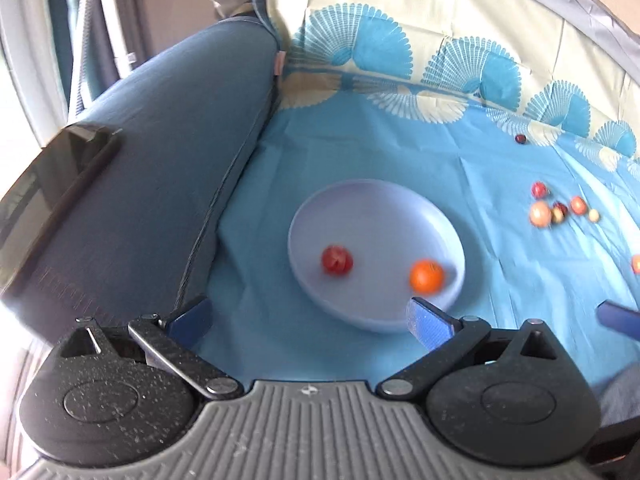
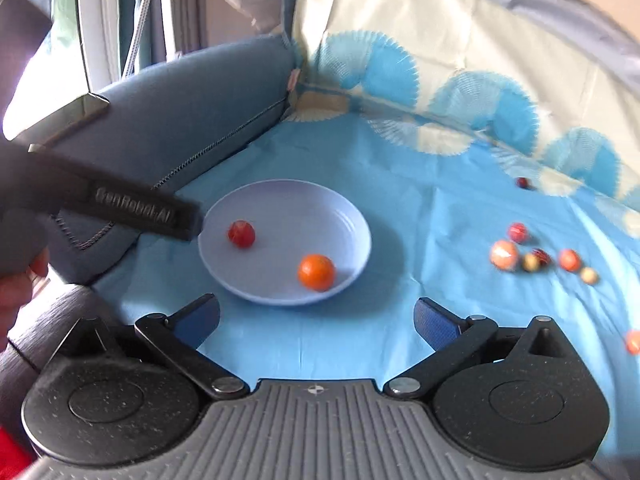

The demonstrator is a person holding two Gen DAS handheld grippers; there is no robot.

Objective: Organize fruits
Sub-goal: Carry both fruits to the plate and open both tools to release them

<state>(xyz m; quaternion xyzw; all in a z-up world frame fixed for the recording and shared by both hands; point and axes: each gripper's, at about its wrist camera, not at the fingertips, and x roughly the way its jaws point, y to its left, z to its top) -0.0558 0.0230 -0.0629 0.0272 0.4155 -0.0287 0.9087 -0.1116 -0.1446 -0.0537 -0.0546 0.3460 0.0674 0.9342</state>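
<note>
A blue cloth with fan patterns along its far edge covers the work surface. A blue-grey cushion lies along the left side of the cloth, and a dark flat device rests on the cushion's near end.

A pale lilac plate sits on the cloth, just beside the cushion. Two fruits lie inside the plate: a red fruit on the left part and an orange fruit near the plate's right front rim. The two fruits are apart from each other.

A cluster of small red and pale fruits lies on the cloth well to the right of the plate. One dark red fruit lies alone beyond the cluster, near the fan pattern. Another fruit shows at the right edge, nearer than the cluster.

The left gripper is on the near side of the plate with its jaws spread wide and nothing between them; its right pad overlaps the plate's near rim in this view. The right gripper is also on the near side of the plate, jaws spread wide, nothing between them. In the right wrist view, the left gripper's body reaches the plate's left rim, with part of a hand beneath it.
</note>
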